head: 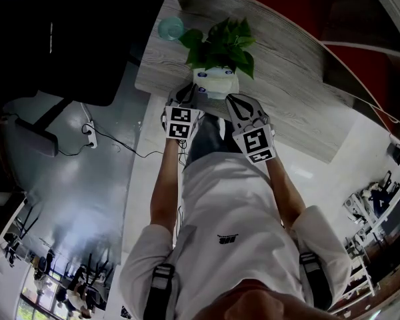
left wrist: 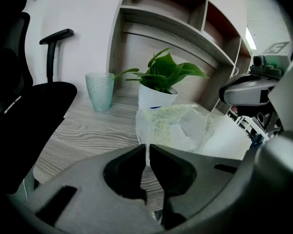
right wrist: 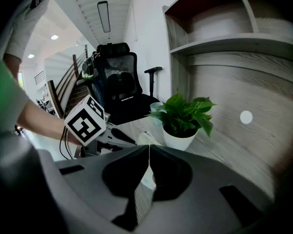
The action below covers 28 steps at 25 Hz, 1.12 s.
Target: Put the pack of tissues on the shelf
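The pack of tissues (head: 217, 83) lies on the counter (head: 287, 79), just in front of the plant (head: 223, 45). The shelf (left wrist: 176, 30) is up above it, so I think the lift isn't done yet. The left tool (left wrist: 147, 149) is right at the pack's near edge w/ its jaws pressed together, & it looks to pinch a thin bit of the wrap, prob. to get a hold. The right tool (right wrist: 149, 147) is closed too w/ nothing in it, just beside the pack on the other side, prob. to help.
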{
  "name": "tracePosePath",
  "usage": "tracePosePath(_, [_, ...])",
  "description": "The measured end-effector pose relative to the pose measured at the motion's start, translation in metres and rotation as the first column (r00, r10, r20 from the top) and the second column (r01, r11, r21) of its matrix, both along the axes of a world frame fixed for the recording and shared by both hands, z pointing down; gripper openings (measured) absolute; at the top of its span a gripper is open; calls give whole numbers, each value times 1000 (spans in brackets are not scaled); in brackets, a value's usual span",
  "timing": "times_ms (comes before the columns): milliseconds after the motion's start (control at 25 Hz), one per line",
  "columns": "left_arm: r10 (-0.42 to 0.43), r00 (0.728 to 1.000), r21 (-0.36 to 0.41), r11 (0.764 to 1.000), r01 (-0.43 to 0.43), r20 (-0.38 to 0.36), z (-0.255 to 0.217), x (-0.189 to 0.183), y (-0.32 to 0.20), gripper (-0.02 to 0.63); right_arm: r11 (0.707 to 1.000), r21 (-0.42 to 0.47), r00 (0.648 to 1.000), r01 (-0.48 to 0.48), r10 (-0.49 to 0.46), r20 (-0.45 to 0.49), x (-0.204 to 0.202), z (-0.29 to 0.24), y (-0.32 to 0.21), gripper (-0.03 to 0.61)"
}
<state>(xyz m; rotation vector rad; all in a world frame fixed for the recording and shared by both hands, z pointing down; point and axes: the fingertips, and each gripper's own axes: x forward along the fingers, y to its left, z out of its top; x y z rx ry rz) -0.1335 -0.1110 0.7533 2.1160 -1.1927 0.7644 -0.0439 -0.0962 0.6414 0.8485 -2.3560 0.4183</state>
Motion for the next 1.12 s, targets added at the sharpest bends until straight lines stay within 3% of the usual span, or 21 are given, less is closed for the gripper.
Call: tracePosePath(1120, [18,999,77,997,-14,-39,-52,-3,15,41,997,79,1000,-16,16,-3,-5,-33,4,28])
